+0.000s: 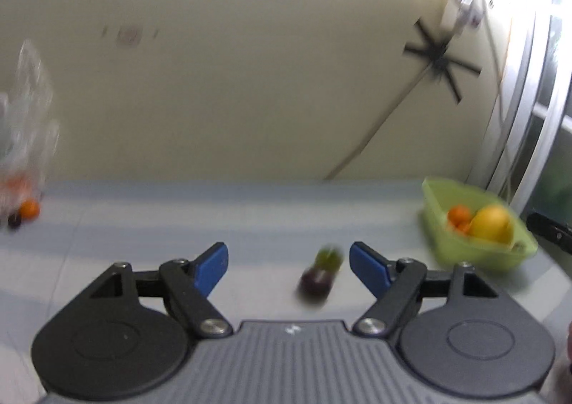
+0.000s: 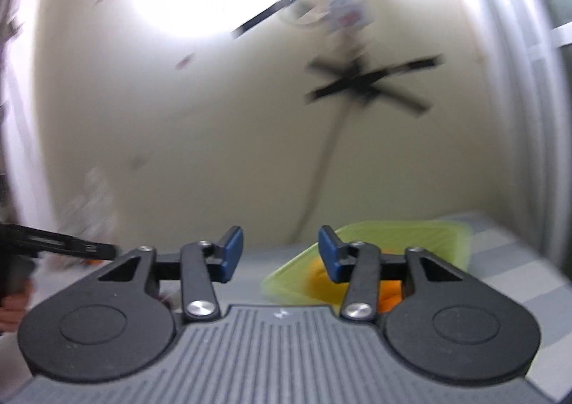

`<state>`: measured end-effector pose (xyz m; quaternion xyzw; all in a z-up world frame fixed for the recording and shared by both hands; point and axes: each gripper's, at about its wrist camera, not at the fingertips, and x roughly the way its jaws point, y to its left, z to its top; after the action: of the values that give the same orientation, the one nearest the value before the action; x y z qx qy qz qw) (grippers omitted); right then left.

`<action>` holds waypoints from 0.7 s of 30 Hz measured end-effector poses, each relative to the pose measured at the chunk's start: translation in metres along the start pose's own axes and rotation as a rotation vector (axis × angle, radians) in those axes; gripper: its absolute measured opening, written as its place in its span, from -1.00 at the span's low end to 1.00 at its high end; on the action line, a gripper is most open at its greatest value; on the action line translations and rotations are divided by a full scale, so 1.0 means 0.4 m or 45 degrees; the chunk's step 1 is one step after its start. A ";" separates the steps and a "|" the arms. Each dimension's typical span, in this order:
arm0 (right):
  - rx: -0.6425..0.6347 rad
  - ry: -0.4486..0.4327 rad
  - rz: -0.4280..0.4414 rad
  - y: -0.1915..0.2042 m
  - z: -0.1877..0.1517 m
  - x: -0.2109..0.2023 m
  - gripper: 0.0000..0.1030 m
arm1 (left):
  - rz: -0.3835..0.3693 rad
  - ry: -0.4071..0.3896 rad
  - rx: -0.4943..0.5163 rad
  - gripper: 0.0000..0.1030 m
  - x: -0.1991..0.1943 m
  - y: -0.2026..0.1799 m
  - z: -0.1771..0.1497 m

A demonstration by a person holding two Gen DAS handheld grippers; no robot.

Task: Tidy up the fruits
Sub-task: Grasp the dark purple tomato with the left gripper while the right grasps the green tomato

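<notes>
The left gripper [image 1: 289, 266] has its blue-padded fingers [image 1: 211, 270] spread wide with nothing clamped between them. On the pale striped tabletop [image 1: 178, 225] just ahead of the gap, nearer the right finger, lies a small dark purple fruit [image 1: 315, 285], blurred, with a small green fruit [image 1: 329, 257] touching its far side; neither pad touches them. Farther right, near the table's edge, stands a light green plastic bin [image 1: 479, 254] holding a large yellow fruit [image 1: 491, 225] and small orange fruits [image 1: 459, 216] beside it. At the far left of the table a clear plastic bag [image 1: 28, 132] stands crumpled, with a loose orange fruit [image 1: 28, 208] and a dark one [image 1: 14, 222] at its foot; some orange shows inside the bag, too smeared to name. A cream wall [image 1: 250, 82] rises behind the table.

The right gripper [image 2: 281, 254] has its blue fingers [image 2: 232, 255] parted by a moderate gap, and nothing sits between the pads. It hovers over the near corner of the same green bin [image 2: 411, 236]; orange fruit [image 2: 318, 282] shows inside, partly hidden behind the right finger. At the left edge the other gripper's black frame [image 2: 60, 245] reaches in, with part of a hand [image 2: 12, 304] below it. The view is motion-blurred.
</notes>
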<state>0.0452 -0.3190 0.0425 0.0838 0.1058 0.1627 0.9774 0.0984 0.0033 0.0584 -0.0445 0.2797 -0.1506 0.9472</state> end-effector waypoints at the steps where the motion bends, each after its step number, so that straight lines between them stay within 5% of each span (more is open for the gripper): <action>1: -0.016 0.056 0.034 0.027 -0.010 0.017 -0.18 | -0.001 0.019 -0.004 0.50 0.008 0.004 -0.015; 6: -0.080 0.308 0.107 0.141 -0.054 0.136 -0.39 | -0.056 0.064 0.008 0.50 0.071 -0.024 -0.049; 10: -0.016 0.393 0.144 0.172 -0.037 0.243 -0.38 | -0.030 0.068 0.062 0.46 0.137 -0.080 -0.033; 15: 0.177 0.486 0.192 0.169 -0.044 0.340 -0.37 | -0.031 0.122 0.075 -0.18 0.204 -0.100 -0.037; 19: 0.213 0.540 0.210 0.179 -0.068 0.395 -0.31 | -0.043 0.113 0.076 -0.32 0.194 -0.099 -0.048; 21: 0.209 0.561 0.201 0.187 -0.074 0.417 -0.01 | -0.041 0.116 0.056 -0.40 0.185 -0.091 -0.052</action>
<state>0.1701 -0.1894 -0.0010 0.1336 0.3224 0.2438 0.9049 0.1366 -0.0542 0.0088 -0.0211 0.3183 -0.1739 0.9316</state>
